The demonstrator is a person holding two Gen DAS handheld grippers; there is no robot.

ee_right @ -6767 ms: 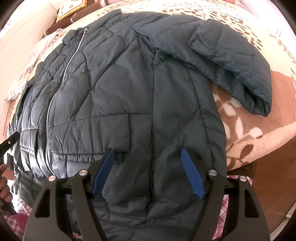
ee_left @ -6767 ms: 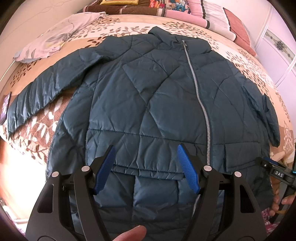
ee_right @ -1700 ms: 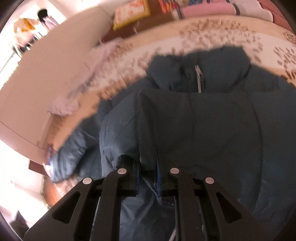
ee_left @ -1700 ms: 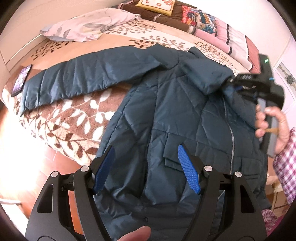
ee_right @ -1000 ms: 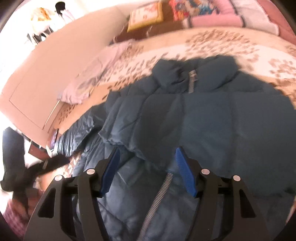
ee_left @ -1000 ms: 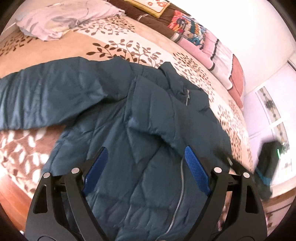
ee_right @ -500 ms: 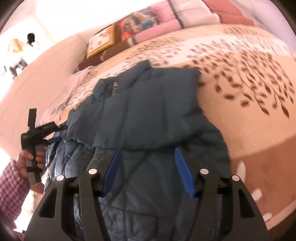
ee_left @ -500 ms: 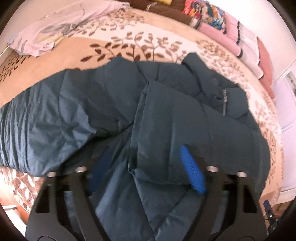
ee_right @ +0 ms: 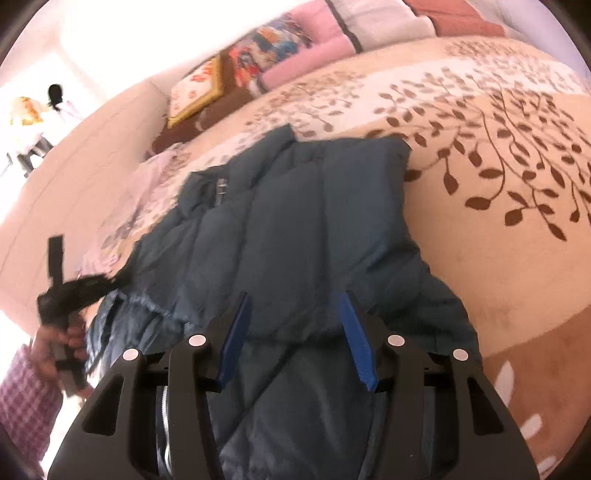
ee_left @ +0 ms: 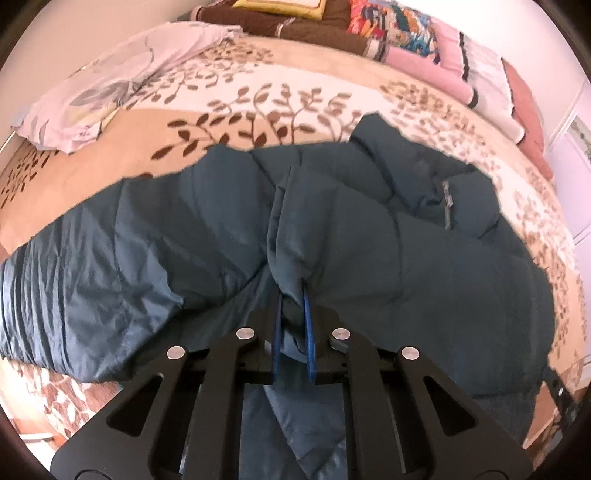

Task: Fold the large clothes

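A bed (ee_left: 258, 122) with a beige, leaf-patterned bedspread filled both views. Across it lay the dark teal quilted jacket (ee_left: 424, 258), occupying the centre and lower half of the left wrist view, its collar and zipper top toward the upper right and one sleeve (ee_left: 92, 280) stretched out to the left edge of the frame. The other sleeve was folded over the jacket's front. A pale lilac pillow (ee_left: 110, 81) sat at the upper left, and a row of coloured cushions (ee_left: 406, 33) ran along the top edge.

The left gripper (ee_left: 293, 291) had just been closing and was clenched on a ridge of jacket fabric at lower centre, the blue pads pressing the cloth between them. In the right wrist view the right gripper (ee_right: 295, 306) had been narrowing its jaws, yet they stood apart over the folded sleeve, gripping nothing. A hand (ee_right: 59, 343) with a checked cuff held the left gripper at the left edge.
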